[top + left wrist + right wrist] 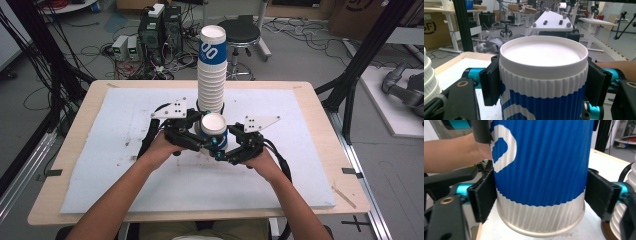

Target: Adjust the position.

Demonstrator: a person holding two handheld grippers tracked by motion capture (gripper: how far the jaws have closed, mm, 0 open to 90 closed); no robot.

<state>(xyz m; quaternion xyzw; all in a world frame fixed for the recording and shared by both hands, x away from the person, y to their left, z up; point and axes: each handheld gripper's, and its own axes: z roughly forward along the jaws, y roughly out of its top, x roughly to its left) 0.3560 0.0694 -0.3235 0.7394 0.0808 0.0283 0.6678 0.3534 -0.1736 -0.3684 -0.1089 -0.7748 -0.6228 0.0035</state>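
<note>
A wooden table [310, 100] is carrying a white mat [125, 165]. At the mat's far middle a tall stack of cups [211, 70] is standing upright. Just in front of it, near the person, a single blue and white cup [214, 131] is sitting upright between both grippers. The left gripper [541, 85] is clamping the cup just under its rim, pads pressing both sides. The right gripper [541, 200] is gripping it lower down near the base, its jaws touching the ribbed wall.
</note>
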